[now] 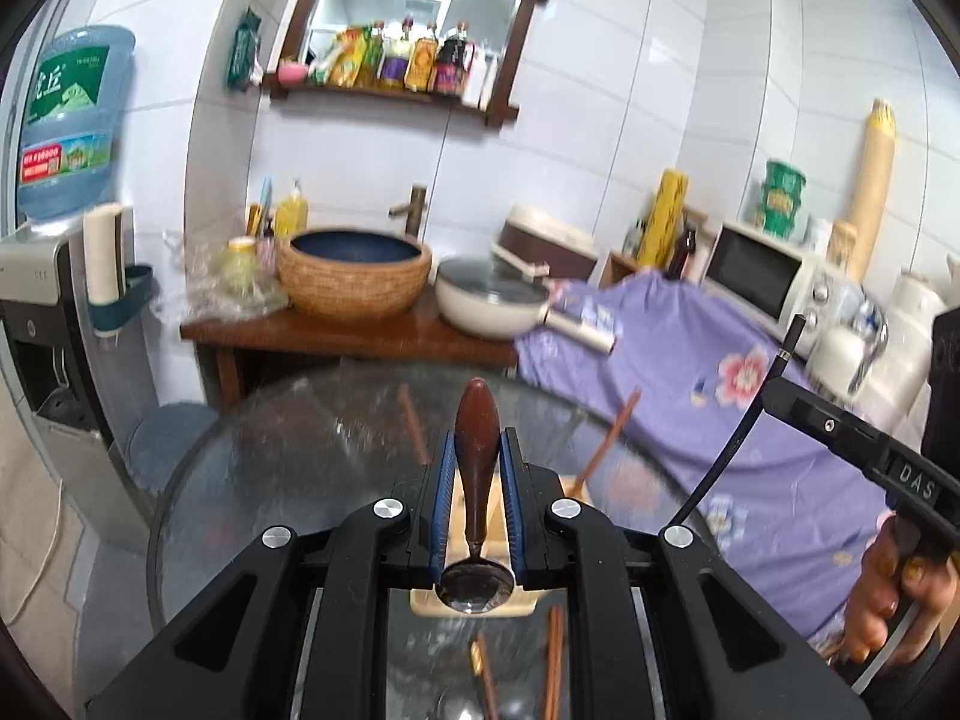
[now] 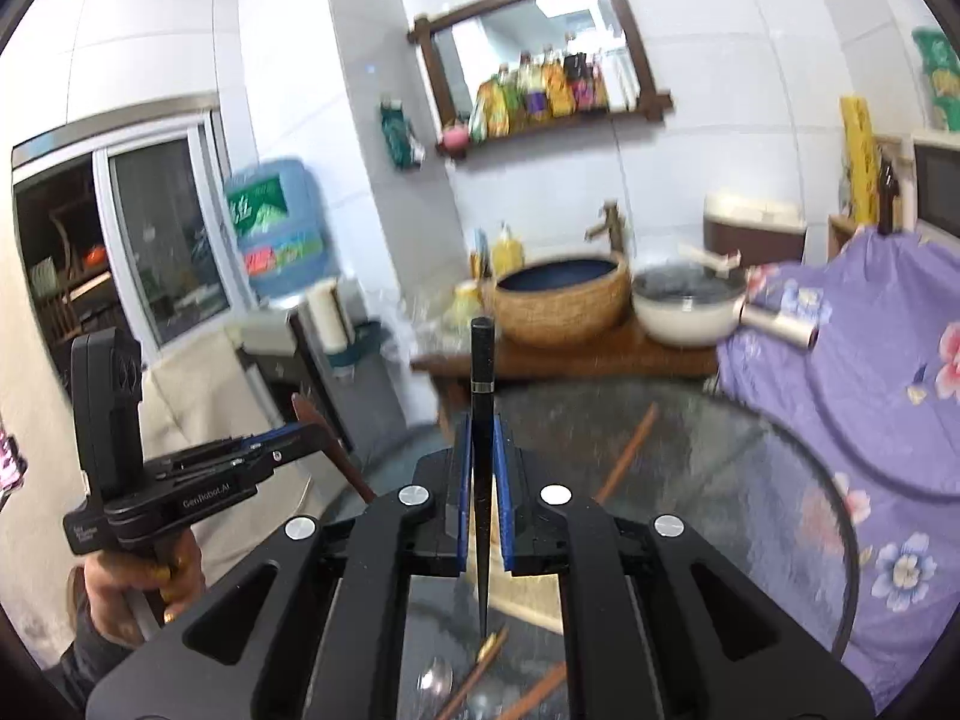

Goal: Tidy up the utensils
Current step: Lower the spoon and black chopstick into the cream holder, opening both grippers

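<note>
My left gripper point(image 1: 477, 450) is shut on a brown wooden-handled spoon point(image 1: 477, 438), handle pointing away, metal bowl point(image 1: 476, 588) near the camera, held above a round glass table point(image 1: 270, 468). My right gripper point(image 2: 481, 432) is shut on a black chopstick point(image 2: 482, 372), thick end forward, tip near the camera. A pale wooden tray point(image 1: 462, 504) lies under the spoon. Brown chopsticks point(image 1: 606, 444) lie loose on the glass. The left gripper also shows in the right wrist view point(image 2: 288, 441), still holding the spoon.
A wooden counter point(image 1: 336, 333) behind the table carries a woven basin point(image 1: 354, 276) and a white pan point(image 1: 492, 300). A purple flowered cloth point(image 1: 720, 396) covers furniture at right, with a microwave point(image 1: 762, 276). A water dispenser point(image 1: 54, 312) stands left.
</note>
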Available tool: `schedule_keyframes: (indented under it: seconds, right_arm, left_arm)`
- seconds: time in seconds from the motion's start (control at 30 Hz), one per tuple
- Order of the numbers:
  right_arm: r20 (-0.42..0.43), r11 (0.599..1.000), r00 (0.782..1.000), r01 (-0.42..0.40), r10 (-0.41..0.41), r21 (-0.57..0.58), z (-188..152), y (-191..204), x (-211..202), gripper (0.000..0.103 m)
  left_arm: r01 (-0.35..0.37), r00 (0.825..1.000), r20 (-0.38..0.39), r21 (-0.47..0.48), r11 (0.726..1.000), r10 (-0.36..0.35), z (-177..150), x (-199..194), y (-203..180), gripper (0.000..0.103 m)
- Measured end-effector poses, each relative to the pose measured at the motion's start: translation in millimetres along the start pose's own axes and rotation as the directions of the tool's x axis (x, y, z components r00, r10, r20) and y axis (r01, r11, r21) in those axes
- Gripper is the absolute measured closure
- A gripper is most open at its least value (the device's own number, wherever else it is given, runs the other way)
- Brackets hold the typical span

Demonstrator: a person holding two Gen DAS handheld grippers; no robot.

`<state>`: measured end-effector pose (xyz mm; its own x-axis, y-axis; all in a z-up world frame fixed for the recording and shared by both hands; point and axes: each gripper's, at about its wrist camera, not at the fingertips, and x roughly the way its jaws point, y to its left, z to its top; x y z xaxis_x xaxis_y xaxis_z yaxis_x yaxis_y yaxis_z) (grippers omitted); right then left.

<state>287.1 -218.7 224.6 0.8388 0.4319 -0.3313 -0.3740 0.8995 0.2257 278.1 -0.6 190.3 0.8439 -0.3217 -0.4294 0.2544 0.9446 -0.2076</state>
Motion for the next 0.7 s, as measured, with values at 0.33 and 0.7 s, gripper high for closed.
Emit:
schedule_keyframes:
  seconds: [0.33, 0.7]
  right_arm:
    - [0.123, 0.987, 0.981, 0.154, -0.149, -0.035, 30.2, 5.2, 30.1, 0.095]
    - [0.007, 0.986, 0.987, 0.163, -0.164, 0.039, -14.8, -26.5, 78.0, 0.095]
  left_arm:
    - [-0.035, 0.999, 0.019, -0.042, 0.999, 0.035, 24.4, 48.1, -9.7, 0.088]
    - [-0.063, 0.996, -0.059, -0.047, 0.997, 0.060, -10.6, 88.6, 1.8, 0.088]
